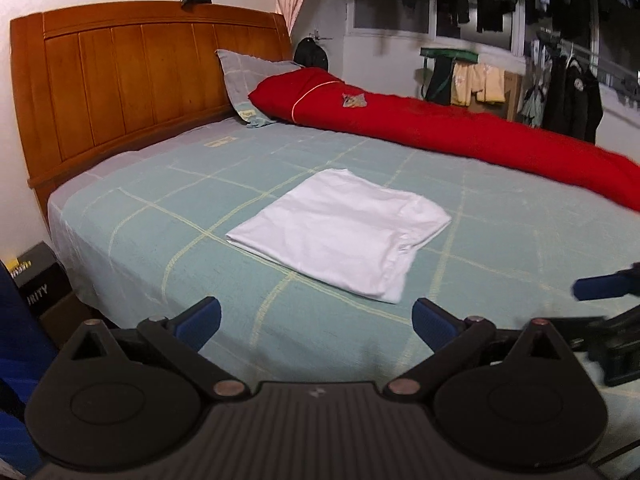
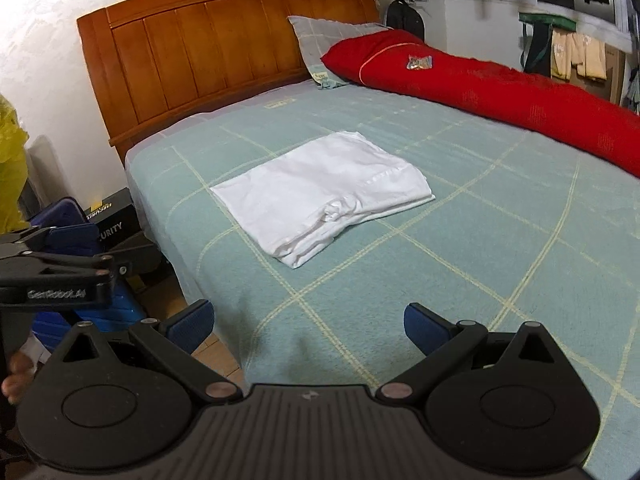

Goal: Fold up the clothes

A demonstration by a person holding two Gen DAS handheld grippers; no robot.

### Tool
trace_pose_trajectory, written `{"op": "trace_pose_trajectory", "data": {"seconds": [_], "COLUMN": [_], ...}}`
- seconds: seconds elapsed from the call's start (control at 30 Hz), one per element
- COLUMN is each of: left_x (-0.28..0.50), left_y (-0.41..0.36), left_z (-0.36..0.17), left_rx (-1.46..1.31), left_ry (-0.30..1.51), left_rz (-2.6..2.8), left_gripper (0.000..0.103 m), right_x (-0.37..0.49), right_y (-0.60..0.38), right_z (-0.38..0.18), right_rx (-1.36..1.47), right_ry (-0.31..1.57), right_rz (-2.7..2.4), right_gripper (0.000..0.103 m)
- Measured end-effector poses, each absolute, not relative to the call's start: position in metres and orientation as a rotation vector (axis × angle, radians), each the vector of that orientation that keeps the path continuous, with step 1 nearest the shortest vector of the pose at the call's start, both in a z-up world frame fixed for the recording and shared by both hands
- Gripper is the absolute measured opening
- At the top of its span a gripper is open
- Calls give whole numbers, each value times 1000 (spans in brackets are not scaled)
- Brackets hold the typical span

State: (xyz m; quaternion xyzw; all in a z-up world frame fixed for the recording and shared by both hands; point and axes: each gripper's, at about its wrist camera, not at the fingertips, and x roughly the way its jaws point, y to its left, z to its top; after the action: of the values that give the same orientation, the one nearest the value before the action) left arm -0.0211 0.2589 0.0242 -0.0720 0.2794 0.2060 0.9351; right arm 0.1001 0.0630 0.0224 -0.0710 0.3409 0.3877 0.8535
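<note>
White garment [image 1: 340,232], green checked bedsheet [image 1: 160,216]

The white garment [image 1: 340,232] is lying as thin, smooth cloth with a faint sheen, its folded edges soft and slightly rumpled. The bed [image 1: 168,216] is wearing a matt, coarse-woven green cover with pale yellow lines. The headboard [image 1: 132,80] is showing glossy varnished wood with grooved panels. The red quilt [image 1: 460,128] is looking like soft matt fabric with thin piping. The pillow [image 1: 248,80] is showing matt checked cloth. The left hand-held gripper [image 1: 316,322] is showing matt black plastic with a ribbed base, dull metal pins and blue textured pads [image 1: 200,320]; the right hand-held gripper [image 2: 306,324] is looking the same.
</note>
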Motion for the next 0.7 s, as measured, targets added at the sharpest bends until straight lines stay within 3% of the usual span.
{"op": "trace_pose_trajectory", "data": {"seconds": [0.7], "left_x": [-91], "left_y": [215], "left_z": [40], "left_rx": [-185], "left_ry": [644], "left_rz": [455], "left_gripper": [102], "right_x": [20], "right_y": [45], "right_z": [35], "right_rx": [-133], "right_ry": [665], "right_rz": [755], "right_gripper": [103]}}
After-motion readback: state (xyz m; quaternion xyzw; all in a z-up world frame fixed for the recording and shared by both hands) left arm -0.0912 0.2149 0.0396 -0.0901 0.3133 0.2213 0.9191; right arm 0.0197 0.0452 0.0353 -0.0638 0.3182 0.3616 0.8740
